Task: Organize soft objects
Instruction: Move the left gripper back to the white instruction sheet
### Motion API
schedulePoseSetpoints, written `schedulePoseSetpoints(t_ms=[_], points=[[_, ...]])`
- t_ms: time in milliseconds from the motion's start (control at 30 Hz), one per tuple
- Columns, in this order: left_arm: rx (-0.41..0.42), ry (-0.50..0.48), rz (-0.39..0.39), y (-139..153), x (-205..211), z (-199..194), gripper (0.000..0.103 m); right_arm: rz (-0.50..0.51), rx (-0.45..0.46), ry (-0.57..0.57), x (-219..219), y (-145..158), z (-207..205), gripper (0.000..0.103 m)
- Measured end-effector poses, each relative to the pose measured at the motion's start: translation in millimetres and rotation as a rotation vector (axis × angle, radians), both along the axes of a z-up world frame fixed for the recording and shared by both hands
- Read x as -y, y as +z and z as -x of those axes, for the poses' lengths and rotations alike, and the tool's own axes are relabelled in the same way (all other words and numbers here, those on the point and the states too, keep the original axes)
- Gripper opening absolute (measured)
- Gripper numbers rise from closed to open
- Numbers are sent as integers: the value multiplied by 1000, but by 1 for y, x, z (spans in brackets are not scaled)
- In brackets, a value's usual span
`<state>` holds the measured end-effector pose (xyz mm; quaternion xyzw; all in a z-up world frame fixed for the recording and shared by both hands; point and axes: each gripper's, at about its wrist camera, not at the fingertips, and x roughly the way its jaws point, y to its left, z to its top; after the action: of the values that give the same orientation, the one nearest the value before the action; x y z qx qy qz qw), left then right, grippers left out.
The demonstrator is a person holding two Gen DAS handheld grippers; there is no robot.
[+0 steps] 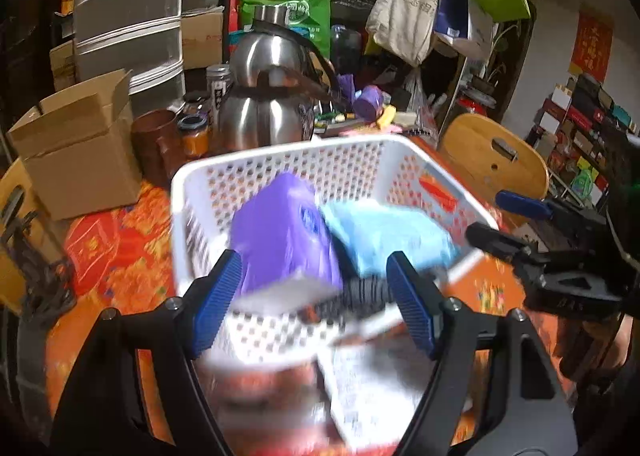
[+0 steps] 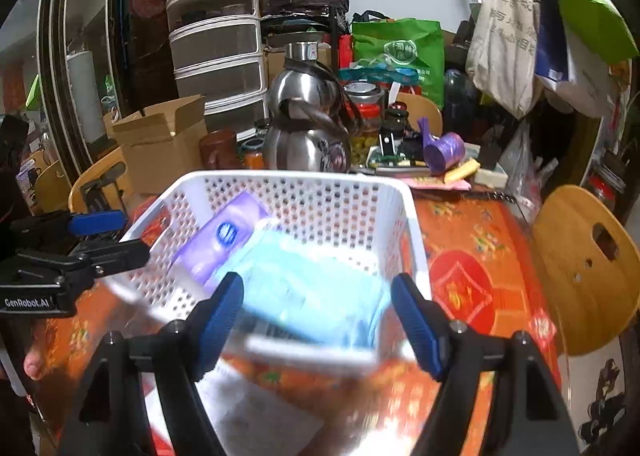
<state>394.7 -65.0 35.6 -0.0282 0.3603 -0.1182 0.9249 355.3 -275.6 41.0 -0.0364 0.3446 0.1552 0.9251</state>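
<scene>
A white perforated basket (image 1: pixel 280 160) (image 2: pixel 412 224) stands on the orange patterned table. Inside it lie a purple tissue pack (image 1: pixel 284 240) (image 2: pixel 224 236) and a light blue soft pack (image 1: pixel 384 232) (image 2: pixel 312 288); a dark striped item (image 1: pixel 368 292) lies under them. My left gripper (image 1: pixel 316 296) is open over the basket's near rim, holding nothing. My right gripper (image 2: pixel 318 312) is open over the blue pack, holding nothing. The right gripper shows at the right of the left wrist view (image 1: pixel 500 224), and the left gripper shows at the left of the right wrist view (image 2: pixel 116 236).
A steel kettle (image 1: pixel 268 96) (image 2: pixel 308 116), a cardboard box (image 1: pixel 76 152) (image 2: pixel 164 140), jars and a purple roll (image 2: pixel 444 150) crowd the table's back. Wooden chairs (image 1: pixel 492 164) (image 2: pixel 588 268) stand beside the table. A white paper (image 1: pixel 368 388) lies at the near edge.
</scene>
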Motion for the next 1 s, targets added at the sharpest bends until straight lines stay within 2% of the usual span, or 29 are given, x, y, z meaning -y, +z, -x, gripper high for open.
schedulePoseSetpoints(t_ms=[100, 167, 267, 367, 533, 700, 900, 967, 1000], points=[[-18, 2, -3, -1, -10, 36, 74, -29, -16, -10, 7, -5, 37, 78], [-46, 11, 34, -6, -21, 64, 77, -68, -29, -8, 12, -15, 63, 81], [-87, 18, 79, -28, -31, 101, 79, -91, -55, -20, 16, -39, 92, 83], [-117, 15, 77, -59, -25, 121, 79, -122, -131, -24, 17, -74, 107, 84], [-172, 1, 82, -103, -3, 122, 79, -129, -166, -28, 16, -103, 118, 83], [-197, -18, 99, -122, 15, 105, 78, -132, -186, -1, 7, -115, 114, 83], [-243, -29, 111, -143, 25, 90, 77, -180, -239, 25, 5, -131, 100, 65], [-244, -33, 107, -147, 27, 88, 76, -194, -255, 35, 5, -134, 96, 53], [-243, -36, 108, -148, 27, 89, 72, -197, -259, 40, 6, -136, 95, 51]])
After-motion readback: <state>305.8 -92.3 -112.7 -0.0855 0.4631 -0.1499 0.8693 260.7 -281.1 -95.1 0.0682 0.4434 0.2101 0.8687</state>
